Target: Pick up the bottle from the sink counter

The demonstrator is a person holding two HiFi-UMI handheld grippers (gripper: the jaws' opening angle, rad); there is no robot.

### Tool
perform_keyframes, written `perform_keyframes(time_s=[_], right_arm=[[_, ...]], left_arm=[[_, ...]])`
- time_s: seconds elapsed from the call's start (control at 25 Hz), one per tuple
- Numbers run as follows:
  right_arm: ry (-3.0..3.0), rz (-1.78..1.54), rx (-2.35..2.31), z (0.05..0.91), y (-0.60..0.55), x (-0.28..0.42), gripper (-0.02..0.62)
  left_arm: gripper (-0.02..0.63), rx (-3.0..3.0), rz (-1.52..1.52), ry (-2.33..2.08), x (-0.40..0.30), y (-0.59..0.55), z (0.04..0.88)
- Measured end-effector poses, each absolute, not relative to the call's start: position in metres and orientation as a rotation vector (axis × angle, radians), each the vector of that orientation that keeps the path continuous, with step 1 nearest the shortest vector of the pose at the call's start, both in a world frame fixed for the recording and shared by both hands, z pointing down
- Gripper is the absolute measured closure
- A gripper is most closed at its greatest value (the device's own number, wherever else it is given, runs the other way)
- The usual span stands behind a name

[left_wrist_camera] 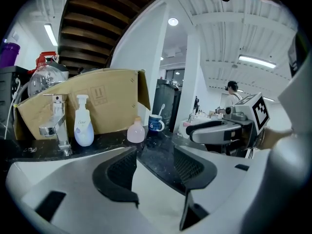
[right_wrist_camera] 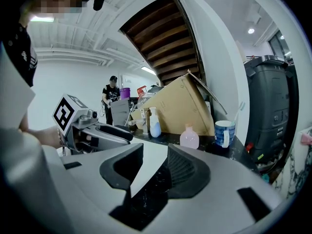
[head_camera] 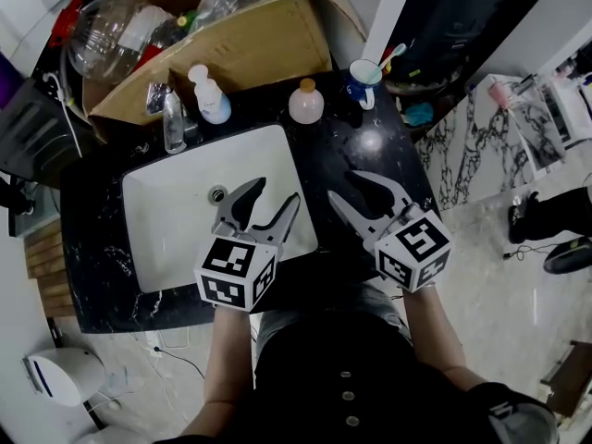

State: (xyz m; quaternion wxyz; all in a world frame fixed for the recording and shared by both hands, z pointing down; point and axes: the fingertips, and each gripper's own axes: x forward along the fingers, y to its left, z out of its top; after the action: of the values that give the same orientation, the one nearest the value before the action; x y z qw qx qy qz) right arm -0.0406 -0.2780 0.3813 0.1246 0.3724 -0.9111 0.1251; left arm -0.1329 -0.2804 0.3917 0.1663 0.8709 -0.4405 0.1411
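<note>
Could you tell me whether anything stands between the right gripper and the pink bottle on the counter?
Nothing visible does. Only bare black counter lies between the open right gripper and the pink bottle; the blue mug stands off to the bottle's side.

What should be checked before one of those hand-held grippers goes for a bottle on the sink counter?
1. Left hand-held gripper free: jaws apart, nothing between them. Ok.
2. Right hand-held gripper free: jaws apart, nothing between them. Ok.
3. Pink bottle ready to grasp: upright on the counter, cap on. Ok.
4. Way there: only bare counter lies between the right hand-held gripper and the pink bottle. Ok.
5. Room around it: the mug stands close on one side, so go in carefully. Not ok.
6. Which bottle is meant: a pump bottle stands there too. Cannot tell.
</note>
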Motion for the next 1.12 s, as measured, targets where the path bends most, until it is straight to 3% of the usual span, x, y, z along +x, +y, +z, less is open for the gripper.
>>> perform_keyframes(time_s=[0.76,1.12], right_arm=[[-2.653,0.343,0.897,0.393,-0.344,-0.039,0.420],[-2.641,0.342,0.902,0.409,-0.374,-0.037,0.391]], left_arm=[[0.373,2.462,0.445,-1.326,-0.132,-0.340,0.395],[0.371,2.557,0.627,-1.341,-0.134,-0.375,0.409]])
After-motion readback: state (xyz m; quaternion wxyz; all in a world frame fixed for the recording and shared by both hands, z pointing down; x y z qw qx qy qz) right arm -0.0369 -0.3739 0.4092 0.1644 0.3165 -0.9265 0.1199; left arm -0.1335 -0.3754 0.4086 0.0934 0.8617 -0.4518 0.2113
